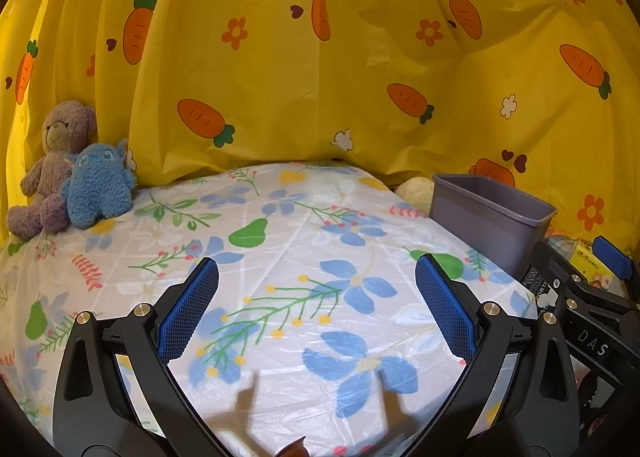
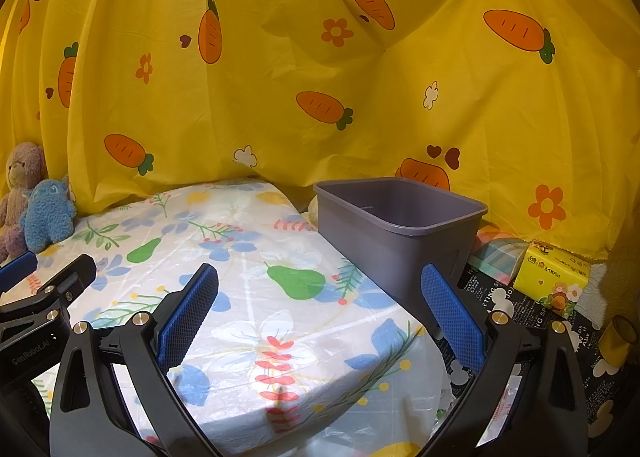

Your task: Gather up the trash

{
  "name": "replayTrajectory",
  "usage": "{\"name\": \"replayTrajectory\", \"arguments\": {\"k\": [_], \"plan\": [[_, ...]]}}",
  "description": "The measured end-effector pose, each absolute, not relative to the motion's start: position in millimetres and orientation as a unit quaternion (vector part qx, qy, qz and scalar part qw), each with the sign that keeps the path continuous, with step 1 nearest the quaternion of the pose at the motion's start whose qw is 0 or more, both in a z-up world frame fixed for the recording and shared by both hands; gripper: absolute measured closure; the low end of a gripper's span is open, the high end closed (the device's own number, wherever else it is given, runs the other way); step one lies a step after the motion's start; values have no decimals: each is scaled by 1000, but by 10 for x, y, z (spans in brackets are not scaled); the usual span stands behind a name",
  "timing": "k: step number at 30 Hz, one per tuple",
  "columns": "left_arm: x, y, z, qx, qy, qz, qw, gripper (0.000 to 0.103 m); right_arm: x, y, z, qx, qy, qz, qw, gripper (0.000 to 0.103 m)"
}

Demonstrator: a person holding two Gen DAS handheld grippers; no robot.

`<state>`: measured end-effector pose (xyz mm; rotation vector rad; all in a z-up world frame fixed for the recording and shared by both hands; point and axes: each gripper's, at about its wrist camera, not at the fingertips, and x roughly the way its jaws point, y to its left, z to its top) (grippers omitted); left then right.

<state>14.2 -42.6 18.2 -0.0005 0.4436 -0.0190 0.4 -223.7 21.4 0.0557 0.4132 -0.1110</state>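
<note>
A grey plastic bin (image 2: 394,225) stands to the right of the table, its open top level with the table surface; it also shows in the left wrist view (image 1: 490,217). My left gripper (image 1: 316,289) is open and empty above the floral tablecloth (image 1: 280,257). My right gripper (image 2: 320,293) is open and empty over the table's right edge, close to the bin. A small brown object (image 1: 294,449) peeks in at the bottom edge of the left wrist view. I cannot tell what it is.
A purple teddy bear (image 1: 52,161) and a blue plush toy (image 1: 98,185) sit at the table's far left. A yellow tissue pack (image 2: 554,277), a pastel checked packet (image 2: 500,257) and a yellow roll (image 2: 618,341) lie right of the bin. A yellow carrot-print curtain (image 2: 320,77) hangs behind.
</note>
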Motion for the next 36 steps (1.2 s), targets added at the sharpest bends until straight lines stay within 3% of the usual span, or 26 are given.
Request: {"name": "replayTrajectory", "arguments": {"k": [14, 19, 36], "plan": [[120, -490, 205, 8, 206, -22, 978, 6, 14, -2239, 212, 27, 206, -56, 977, 5], [139, -487, 182, 15, 205, -19, 978, 24, 20, -2242, 211, 27, 205, -55, 977, 5], [198, -480, 191, 15, 206, -27, 978, 24, 54, -2235, 222, 28, 203, -54, 977, 5]]}}
